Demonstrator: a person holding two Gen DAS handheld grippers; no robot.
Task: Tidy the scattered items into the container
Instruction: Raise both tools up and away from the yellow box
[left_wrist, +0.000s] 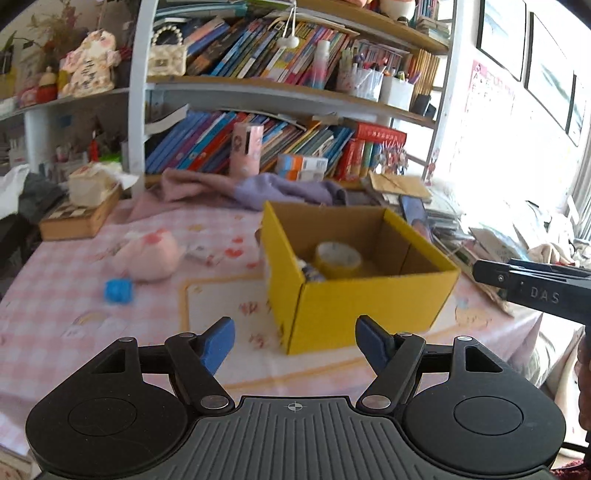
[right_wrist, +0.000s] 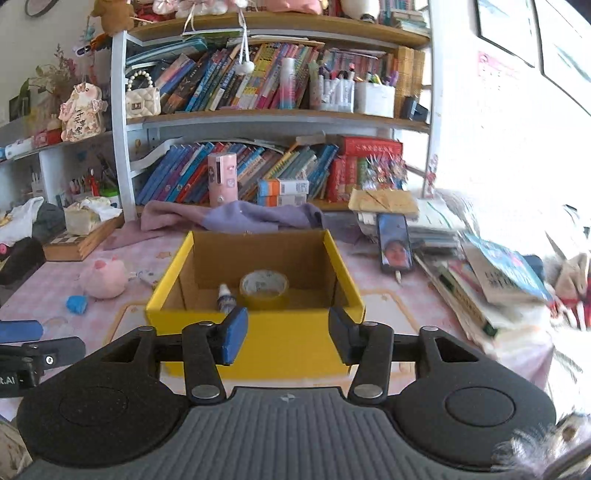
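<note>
Fingers first: my left fingers (left_wrist: 295, 345) stand wide and empty, my right fingers (right_wrist: 288, 334) narrower, empty too; just beyond sits the yellow box (right_wrist: 258, 332) holding tape (right_wrist: 264, 286) and a small bottle (right_wrist: 225, 297); farther left on the counter (left_wrist: 55, 314) lie a blue block (left_wrist: 118, 291) and pink plush (left_wrist: 149, 256); I judge the block is next, calling for a leftward reach.

Behind your counter (right_wrist: 55, 291), with its pink checked cloth, you see a bookshelf (right_wrist: 280, 120) packed with leaning books. A pink cylinder (right_wrist: 222, 179) stands before the lower row, with a lilac cloth (right_wrist: 236, 218) heaped at its foot. To your right a phone (right_wrist: 395, 243) lies face up with its screen lit, beside a slumped stack of books (right_wrist: 491, 291).
</note>
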